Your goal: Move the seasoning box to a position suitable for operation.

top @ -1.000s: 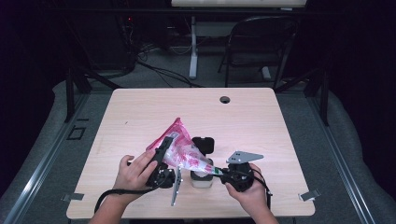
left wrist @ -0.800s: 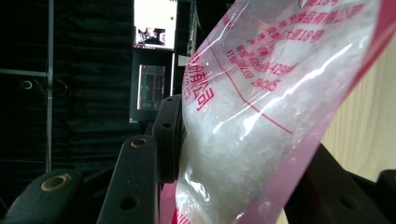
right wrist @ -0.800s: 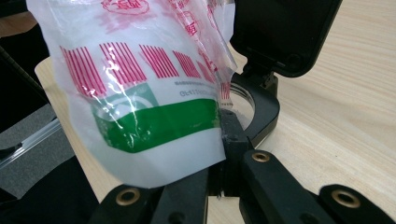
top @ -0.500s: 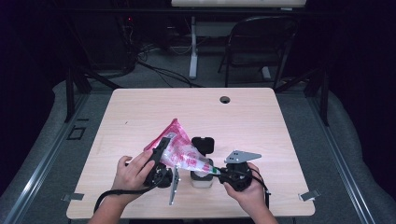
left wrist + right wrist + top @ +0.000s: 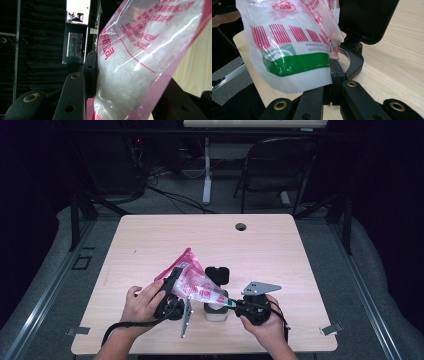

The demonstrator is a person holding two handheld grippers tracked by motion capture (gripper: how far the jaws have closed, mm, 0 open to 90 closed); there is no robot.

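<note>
Two grippers hold the soft, slippery bag (image 5: 192, 282) of white grains: left gripper (image 5: 172, 292) clamps its full body, right gripper (image 5: 231, 303) pinches its thin lower edge shut over the small jar (image 5: 216, 311).

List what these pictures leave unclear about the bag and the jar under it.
- Jar contents: high view, hidden by the bag; right gripper view, bag covers the mouth.
- Bag's opening: right gripper view, folded plastic at the right gripper hides it.
- Bag's printed text: left gripper view, cut off by the top edge.
- Left gripper pad contact: right jaw hidden behind plastic.
</note>
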